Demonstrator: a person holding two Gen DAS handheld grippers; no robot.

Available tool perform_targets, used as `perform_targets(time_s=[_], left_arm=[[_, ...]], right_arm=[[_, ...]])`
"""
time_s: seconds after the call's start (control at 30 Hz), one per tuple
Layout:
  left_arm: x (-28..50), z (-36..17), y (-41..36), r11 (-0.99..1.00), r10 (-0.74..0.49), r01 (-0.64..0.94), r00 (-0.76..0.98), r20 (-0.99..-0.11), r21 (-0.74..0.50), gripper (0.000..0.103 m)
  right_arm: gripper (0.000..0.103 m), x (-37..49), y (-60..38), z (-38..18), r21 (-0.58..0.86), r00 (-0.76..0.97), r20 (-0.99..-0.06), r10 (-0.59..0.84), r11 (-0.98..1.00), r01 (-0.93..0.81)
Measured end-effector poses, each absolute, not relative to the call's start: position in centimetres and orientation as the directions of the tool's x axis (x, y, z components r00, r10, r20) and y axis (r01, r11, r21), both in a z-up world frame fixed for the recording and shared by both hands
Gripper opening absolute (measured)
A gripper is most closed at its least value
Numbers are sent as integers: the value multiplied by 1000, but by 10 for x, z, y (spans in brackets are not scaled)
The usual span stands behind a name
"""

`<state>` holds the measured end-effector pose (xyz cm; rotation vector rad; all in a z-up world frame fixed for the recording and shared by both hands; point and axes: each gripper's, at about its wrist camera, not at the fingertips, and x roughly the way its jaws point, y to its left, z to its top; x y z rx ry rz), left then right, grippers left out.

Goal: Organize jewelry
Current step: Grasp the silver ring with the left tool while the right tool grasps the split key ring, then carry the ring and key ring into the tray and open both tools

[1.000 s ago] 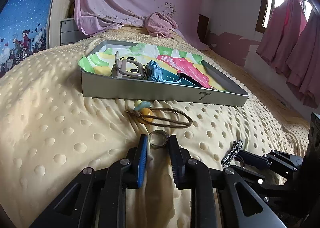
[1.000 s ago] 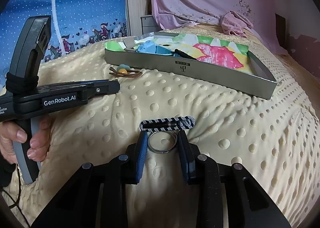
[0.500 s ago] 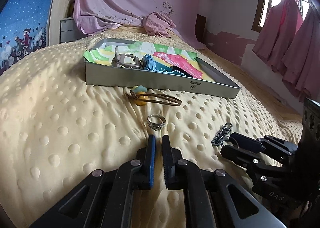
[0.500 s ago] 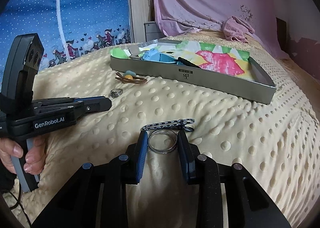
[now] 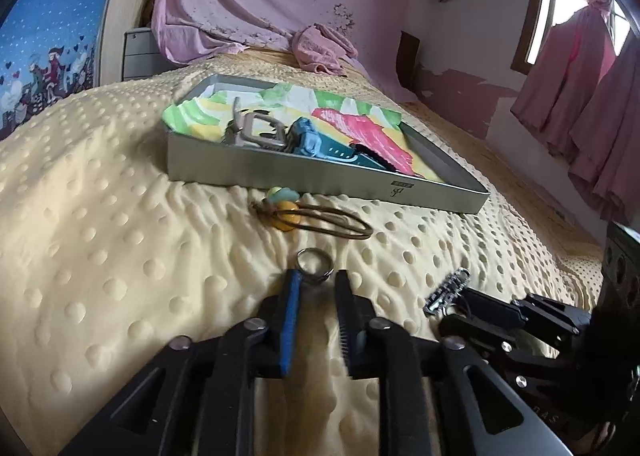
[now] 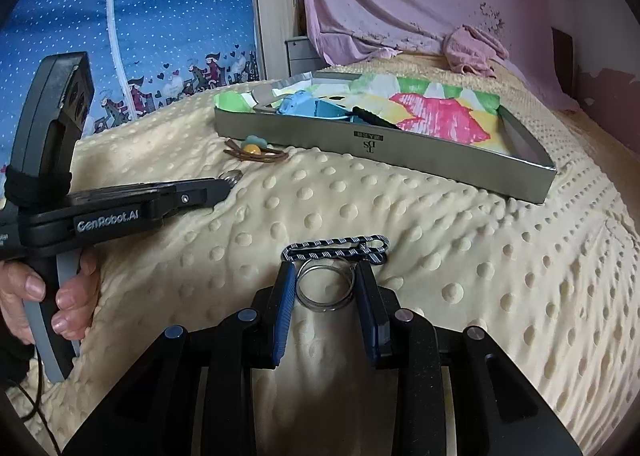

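Observation:
A small silver ring (image 5: 315, 266) lies on the yellow dotted blanket right at the tips of my left gripper (image 5: 318, 279). Its jaws are opening and the pads do not press on the ring. From the right wrist view the ring (image 6: 232, 177) shows just past the left gripper (image 6: 226, 187). My right gripper (image 6: 325, 283) is shut on a metal key ring (image 6: 326, 289) resting on the blanket, its striped cord (image 6: 336, 247) lying across the tips. The left wrist view shows the cord (image 5: 448, 290) at the right gripper (image 5: 464, 302).
A grey metal tray (image 5: 320, 180) lined with coloured paper holds watches (image 5: 308, 138) beyond the ring. A brown hair tie with beads (image 5: 316, 218) lies in front of it. Pink cloth (image 5: 320, 46) sits at the bed's head. A hand (image 6: 40, 296) holds the left gripper's grip.
The left gripper drew back from the ring and shut, then came forward again with its jaws parting at the ring. The right gripper and key ring stayed put.

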<state>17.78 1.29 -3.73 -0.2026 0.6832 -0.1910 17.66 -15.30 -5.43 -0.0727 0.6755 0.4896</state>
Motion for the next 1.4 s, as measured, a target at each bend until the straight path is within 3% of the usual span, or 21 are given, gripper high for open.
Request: perform_targets(time_s=[0.1, 0.3, 0.47, 0.9, 1.07, 1.13, 1.27, 1.4], left_arm=[[181, -36, 7, 967, -234, 120, 761, -605, -222, 30], [189, -36, 7, 970, -222, 109, 759, -612, -217, 30], [189, -38, 10, 970, -214, 91, 759, -615, -225, 20], [154, -30, 4, 966, -241, 131, 766, -596, -222, 20], [147, -28, 1, 964, -253, 146, 762, -596, -223, 20], [146, -28, 0, 965, -252, 148, 760, -599, -219, 20], [145, -27, -1, 963, -258, 153, 760, -597, -223, 20], [140, -24, -3, 961, -266, 162, 760, -593, -224, 20]], right_arm=[[27, 185, -154, -54, 115, 669, -612, 422, 884, -452], [27, 197, -155, -54, 156, 666, -602, 440, 883, -443], [27, 198, -155, -55, 158, 667, -600, 442, 883, -442], [27, 175, -160, -40, 146, 690, -562, 456, 876, -460], [27, 173, -161, -36, 149, 670, -586, 456, 873, -463], [27, 179, -158, -40, 162, 608, -652, 453, 867, -471], [27, 177, -149, -37, 127, 579, -700, 418, 871, -475], [27, 171, -147, -28, 111, 581, -701, 414, 868, -485]])
